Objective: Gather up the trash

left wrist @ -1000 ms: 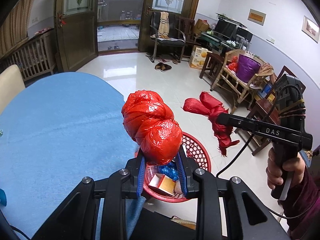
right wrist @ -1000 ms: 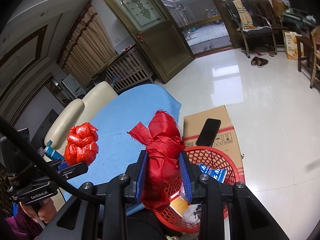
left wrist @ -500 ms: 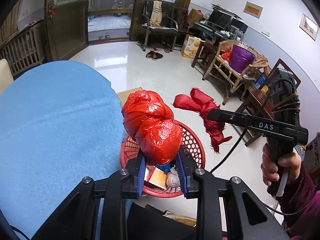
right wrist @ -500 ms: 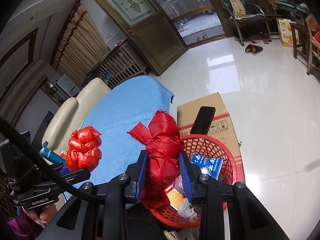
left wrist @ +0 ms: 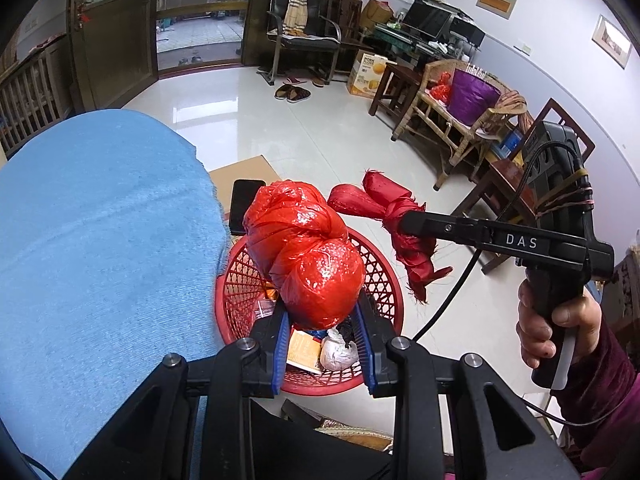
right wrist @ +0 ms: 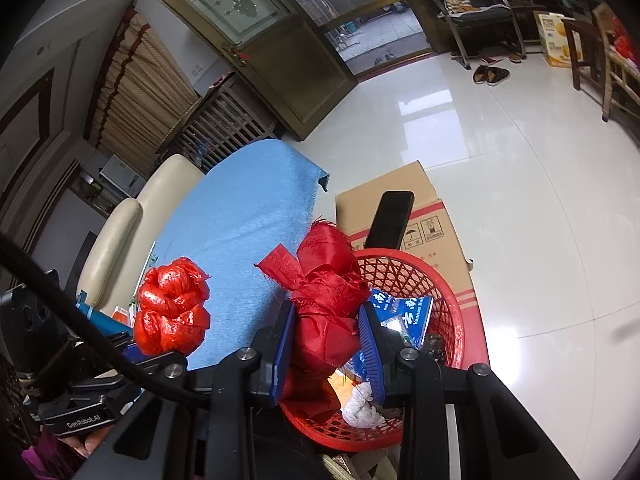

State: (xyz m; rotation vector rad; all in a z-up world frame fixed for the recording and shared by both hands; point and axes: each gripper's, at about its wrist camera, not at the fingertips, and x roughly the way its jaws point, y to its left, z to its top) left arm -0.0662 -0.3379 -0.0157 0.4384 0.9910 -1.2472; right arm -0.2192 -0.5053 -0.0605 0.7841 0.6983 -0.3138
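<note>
Over the basket: both bundles are held above its rim.
Plastic bag (left wrist: pixel 306 264): knotted, shiny red, clenched in the left gripper (left wrist: pixel 324 354).
Cloth (right wrist: pixel 326 308): frayed red, knotted, clenched in the right gripper (right wrist: pixel 326 356).
Basket (left wrist: pixel 384 276): red lattice, on the floor beside the blue tabletop (left wrist: pixel 100 240); it holds wrappers and a white wad.
Box (right wrist: pixel 424 208): flat cardboard behind the basket, a phone (right wrist: pixel 390 218) on it.
</note>
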